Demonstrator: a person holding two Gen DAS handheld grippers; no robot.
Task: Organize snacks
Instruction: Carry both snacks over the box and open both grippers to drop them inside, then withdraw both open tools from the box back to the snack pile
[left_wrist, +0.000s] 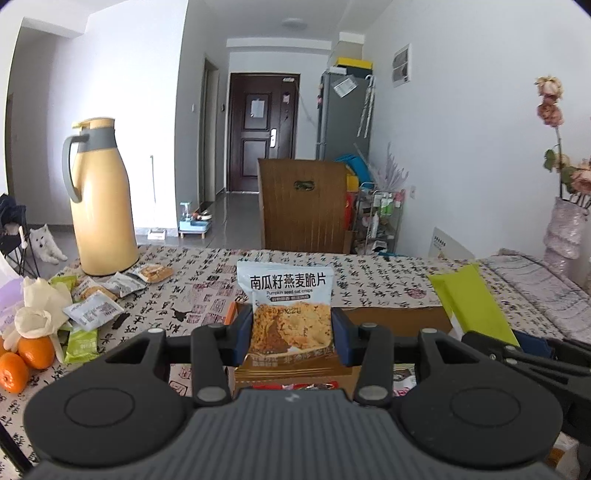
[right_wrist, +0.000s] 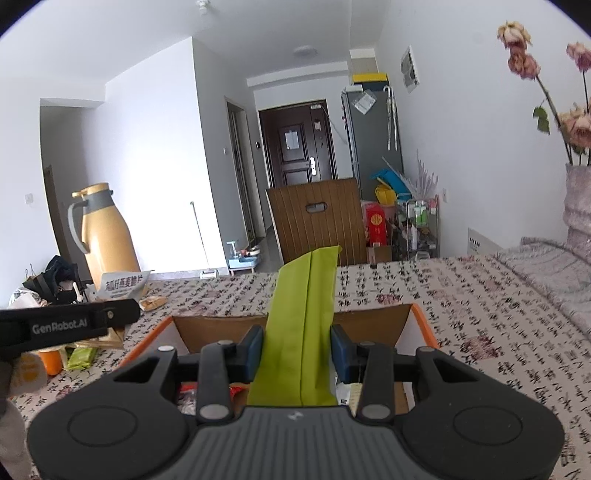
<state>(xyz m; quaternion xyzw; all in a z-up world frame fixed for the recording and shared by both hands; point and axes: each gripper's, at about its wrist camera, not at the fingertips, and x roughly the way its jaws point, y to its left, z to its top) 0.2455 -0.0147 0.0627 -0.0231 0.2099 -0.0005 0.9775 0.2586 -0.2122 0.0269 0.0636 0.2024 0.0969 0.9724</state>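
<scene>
My left gripper (left_wrist: 291, 334) is shut on a pumpkin seed oat crisps packet (left_wrist: 286, 295), pale blue on top, held upright above the open cardboard box (left_wrist: 399, 319). My right gripper (right_wrist: 297, 352) is shut on a lime green packet (right_wrist: 303, 314), held upright over the same orange-edged box (right_wrist: 402, 321). The green packet also shows in the left wrist view (left_wrist: 469, 295), and the oat crisps packet in the right wrist view (right_wrist: 123, 286). Red-wrapped snacks (left_wrist: 295, 386) lie inside the box. Several loose snack packets (left_wrist: 96, 299) lie on the table at left.
A tall yellow thermos (left_wrist: 101, 199) stands at the table's far left. Oranges (left_wrist: 22, 360) and crumpled tissue (left_wrist: 40, 310) sit at the left edge. A vase of dried flowers (left_wrist: 565, 225) stands at the far right. A wooden chair back (left_wrist: 303, 203) is beyond the table.
</scene>
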